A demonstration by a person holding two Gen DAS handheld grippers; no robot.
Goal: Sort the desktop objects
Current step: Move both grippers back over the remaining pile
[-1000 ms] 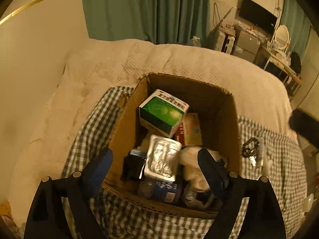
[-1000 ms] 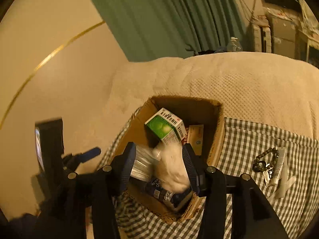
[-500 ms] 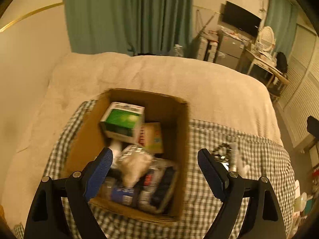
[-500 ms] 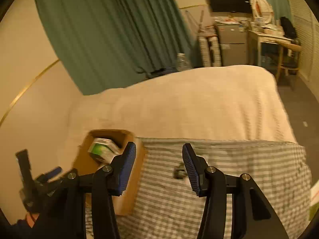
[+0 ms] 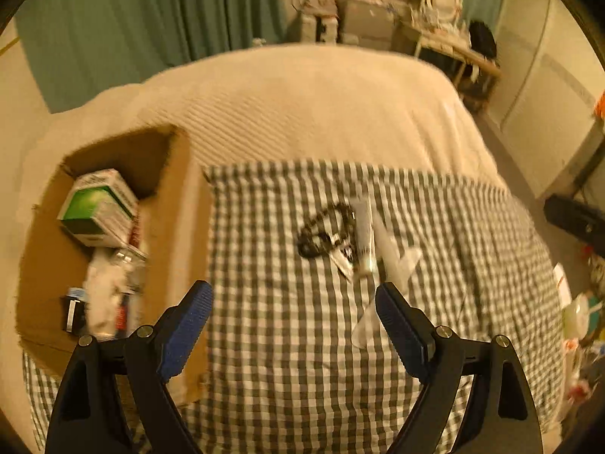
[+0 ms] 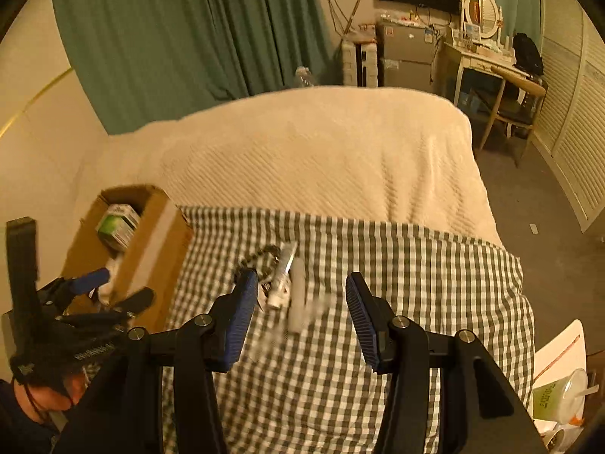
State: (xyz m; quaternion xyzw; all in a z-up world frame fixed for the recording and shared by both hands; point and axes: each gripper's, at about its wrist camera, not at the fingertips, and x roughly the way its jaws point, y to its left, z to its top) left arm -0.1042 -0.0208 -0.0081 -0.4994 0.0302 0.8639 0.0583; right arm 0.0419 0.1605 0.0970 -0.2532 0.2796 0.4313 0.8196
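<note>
A cardboard box (image 5: 177, 204) stands at the left of a checked cloth (image 5: 287, 340) on a bed. In it lie a green and white carton (image 5: 96, 208), white stuff and other small items. On the cloth lie a dark bead chain (image 5: 321, 227), a small tube (image 5: 363, 234) and clear plastic wrappers (image 5: 393, 253). My left gripper (image 5: 293, 325) is open and empty, above the cloth just right of the box. My right gripper (image 6: 300, 317) is open and empty above the tube (image 6: 283, 272) and chain (image 6: 257, 257). The box also shows in the right wrist view (image 6: 151, 242).
The cream bedspread (image 6: 321, 151) stretches beyond the cloth. Green curtains (image 6: 189, 38), a small fridge (image 6: 404, 56) and a dressing table with chair (image 6: 503, 87) stand at the back. The left hand and its gripper (image 6: 90, 295) show near the box. Cups (image 6: 559, 389) stand at the bed's right.
Both grippers have swung right, away from above the box and over the checked cloth. The chain, tube and wrappers now lie ahead of both. Both stay open and empty.
</note>
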